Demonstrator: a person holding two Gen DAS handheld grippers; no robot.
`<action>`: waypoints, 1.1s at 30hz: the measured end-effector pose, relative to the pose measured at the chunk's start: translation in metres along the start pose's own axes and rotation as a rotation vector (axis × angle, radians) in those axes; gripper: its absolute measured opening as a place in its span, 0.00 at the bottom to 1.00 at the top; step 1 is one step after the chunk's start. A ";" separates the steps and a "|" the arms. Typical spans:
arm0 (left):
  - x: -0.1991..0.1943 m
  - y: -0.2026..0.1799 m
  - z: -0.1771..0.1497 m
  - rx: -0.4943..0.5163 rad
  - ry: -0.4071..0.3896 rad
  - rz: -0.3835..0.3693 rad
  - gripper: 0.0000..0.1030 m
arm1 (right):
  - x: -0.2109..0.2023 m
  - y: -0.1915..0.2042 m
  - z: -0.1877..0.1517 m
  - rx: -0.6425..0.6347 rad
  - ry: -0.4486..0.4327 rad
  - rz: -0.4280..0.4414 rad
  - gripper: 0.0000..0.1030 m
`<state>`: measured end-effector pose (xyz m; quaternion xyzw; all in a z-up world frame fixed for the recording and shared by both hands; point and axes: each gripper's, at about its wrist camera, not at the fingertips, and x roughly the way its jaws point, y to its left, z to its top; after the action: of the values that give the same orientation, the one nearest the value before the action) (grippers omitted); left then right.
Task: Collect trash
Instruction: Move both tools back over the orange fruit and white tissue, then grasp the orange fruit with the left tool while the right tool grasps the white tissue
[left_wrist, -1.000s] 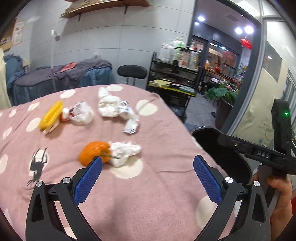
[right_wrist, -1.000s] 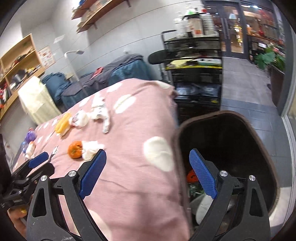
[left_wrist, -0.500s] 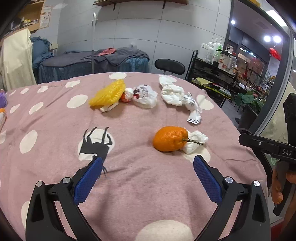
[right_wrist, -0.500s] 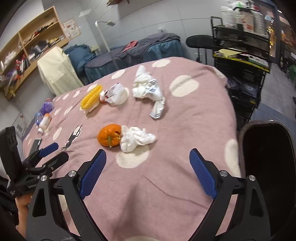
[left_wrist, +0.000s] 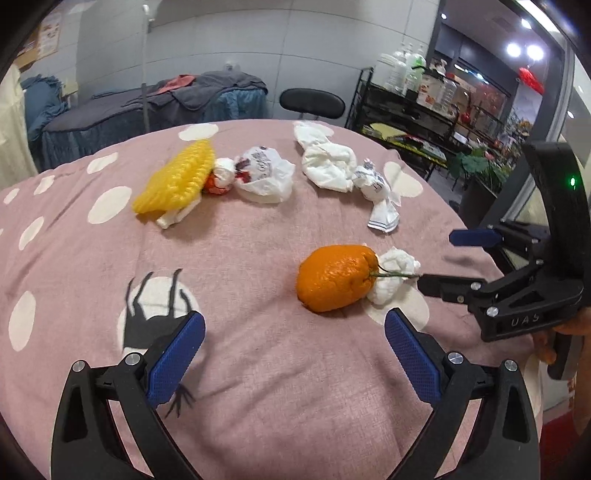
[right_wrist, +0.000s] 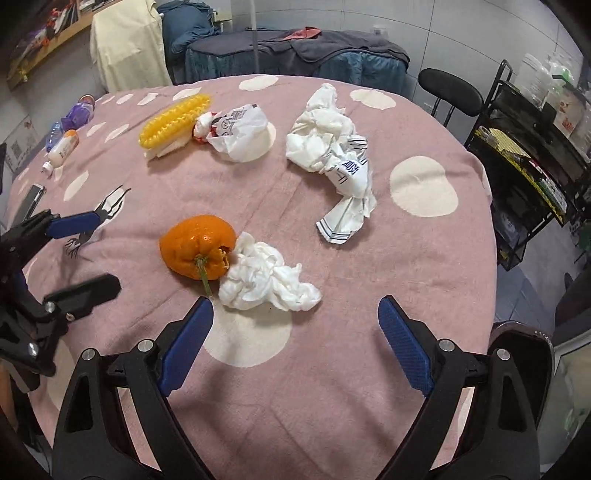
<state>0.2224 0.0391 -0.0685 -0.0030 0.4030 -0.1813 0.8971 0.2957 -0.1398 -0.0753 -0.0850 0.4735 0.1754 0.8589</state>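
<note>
An orange fruit with a green stem lies on the pink dotted tablecloth, touching a crumpled white tissue. Farther back lie a yellow foam net, a printed white plastic bag and a long crumpled white wrapper. My left gripper is open just short of the orange. My right gripper is open with the tissue right in front of its fingers; from the left wrist view it stands beside the tissue.
Small bottles and a phone lie at the table's left edge. A dark bin's rim shows at the lower right below the table edge. Behind are a black stool, a black metal rack and covered beds.
Both grippers have moved in over the table toward the orange and tissue, which now look much nearer. The right view has swung away from the bin. Nothing has been taken hold of.
</note>
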 end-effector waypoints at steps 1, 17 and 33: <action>0.007 -0.005 0.002 0.033 0.022 -0.008 0.90 | -0.002 -0.006 0.001 0.017 -0.005 0.000 0.87; 0.038 -0.004 0.017 -0.014 0.107 -0.069 0.50 | -0.002 -0.019 -0.005 0.076 0.000 0.073 0.87; -0.040 0.005 -0.012 -0.171 -0.096 -0.007 0.49 | 0.066 0.035 0.023 -0.132 0.172 0.074 0.46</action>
<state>0.1909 0.0581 -0.0488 -0.0899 0.3735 -0.1489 0.9112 0.3324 -0.0854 -0.1178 -0.1386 0.5358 0.2301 0.8005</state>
